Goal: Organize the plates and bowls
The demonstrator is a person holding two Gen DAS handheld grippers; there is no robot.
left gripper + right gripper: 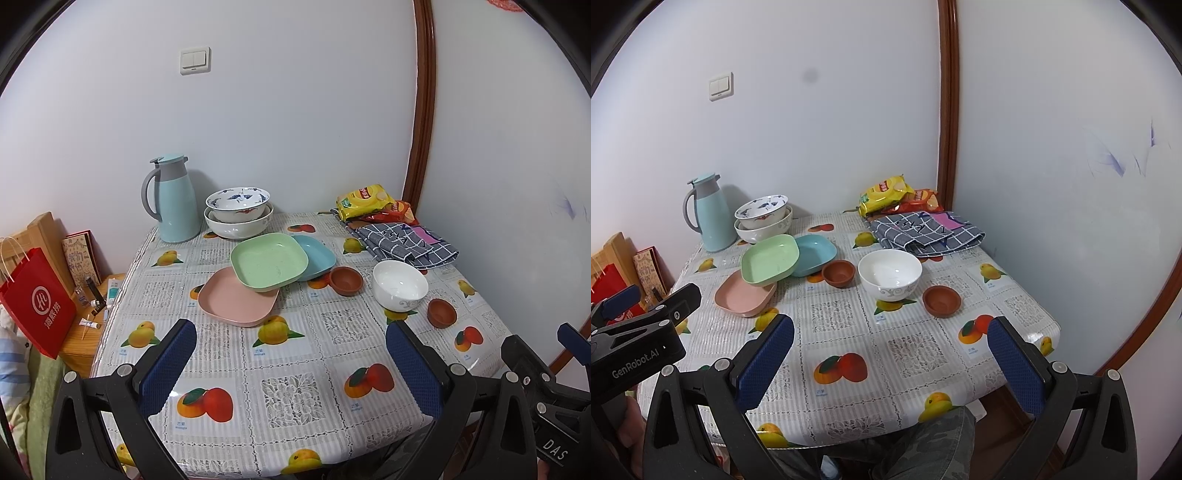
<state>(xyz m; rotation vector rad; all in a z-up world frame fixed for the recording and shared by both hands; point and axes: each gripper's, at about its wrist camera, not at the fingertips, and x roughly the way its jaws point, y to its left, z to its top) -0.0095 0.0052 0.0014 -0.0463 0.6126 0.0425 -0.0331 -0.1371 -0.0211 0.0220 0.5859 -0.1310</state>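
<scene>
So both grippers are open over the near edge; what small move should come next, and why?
Probably the right gripper should reach toward the nearest brown clay bowl. It sits apart from its twin, with the white bowl between them, and nothing is held yet.

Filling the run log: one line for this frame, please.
phase: pre-grasp | left tool: open, empty | right tool: open, empty | green plate: atop pink plate and blue plate | white bowl: alone

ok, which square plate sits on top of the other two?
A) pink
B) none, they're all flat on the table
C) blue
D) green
D: the green plate rests tilted across the pink plate and the blue plate, overlapping both rims.
</scene>
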